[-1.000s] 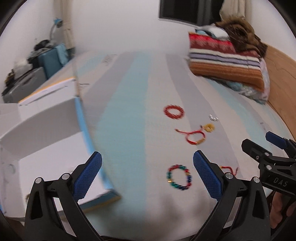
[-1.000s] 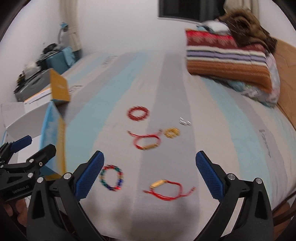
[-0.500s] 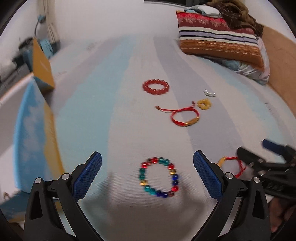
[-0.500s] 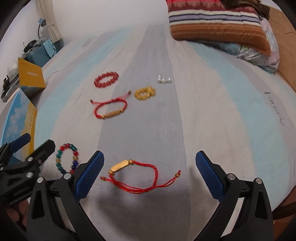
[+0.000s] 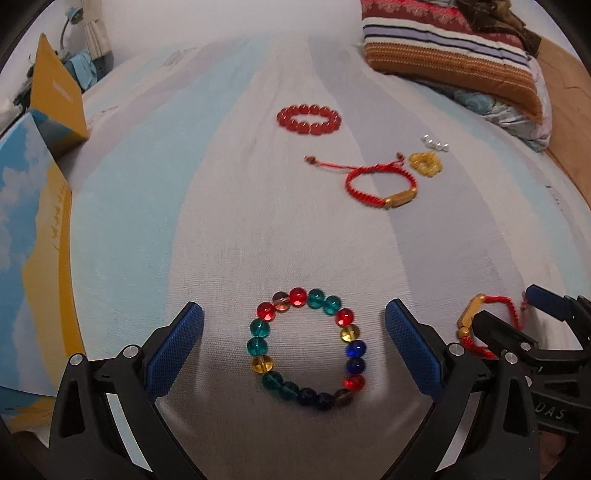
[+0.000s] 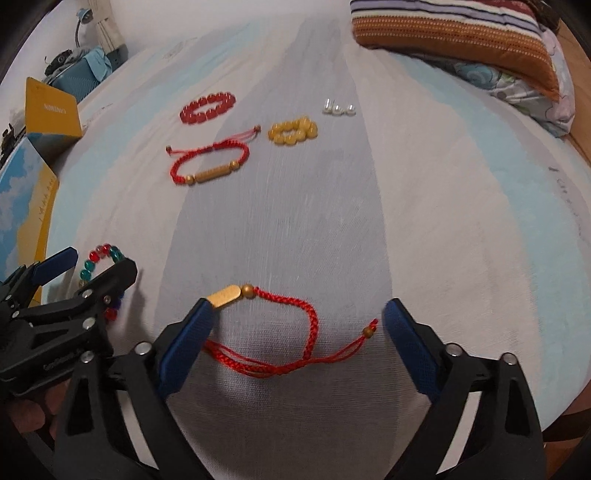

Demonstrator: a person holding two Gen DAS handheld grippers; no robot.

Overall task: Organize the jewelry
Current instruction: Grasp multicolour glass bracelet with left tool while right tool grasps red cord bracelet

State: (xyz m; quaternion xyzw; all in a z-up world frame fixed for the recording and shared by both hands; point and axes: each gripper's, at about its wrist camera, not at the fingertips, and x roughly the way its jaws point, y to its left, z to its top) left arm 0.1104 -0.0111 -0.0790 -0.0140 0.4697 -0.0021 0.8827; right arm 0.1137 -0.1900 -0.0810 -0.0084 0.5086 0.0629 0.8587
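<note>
Several pieces of jewelry lie on a striped bedsheet. My left gripper (image 5: 293, 345) is open, its blue pads on either side of a multicoloured bead bracelet (image 5: 306, 349). My right gripper (image 6: 295, 345) is open around a red cord bracelet with a gold tube (image 6: 273, 332); that bracelet also shows in the left wrist view (image 5: 480, 325). Farther off lie a second red cord bracelet (image 5: 380, 182) (image 6: 208, 164), a red bead bracelet (image 5: 308, 119) (image 6: 207, 107), a yellow bead bracelet (image 5: 426, 163) (image 6: 292, 132) and small white pearls (image 5: 436, 143) (image 6: 338, 108).
An open box with a sky-blue and yellow lid (image 5: 33, 240) (image 6: 26, 199) stands at the left edge of the bed. A striped folded blanket (image 5: 450, 48) (image 6: 454, 33) lies at the back right. The bed's edge is near at the front and right.
Both grippers have moved forward and down over the bed. The multicoloured bracelet now sits between the left pads and the near red cord bracelet between the right pads. The box has slid to the left edge of view.
</note>
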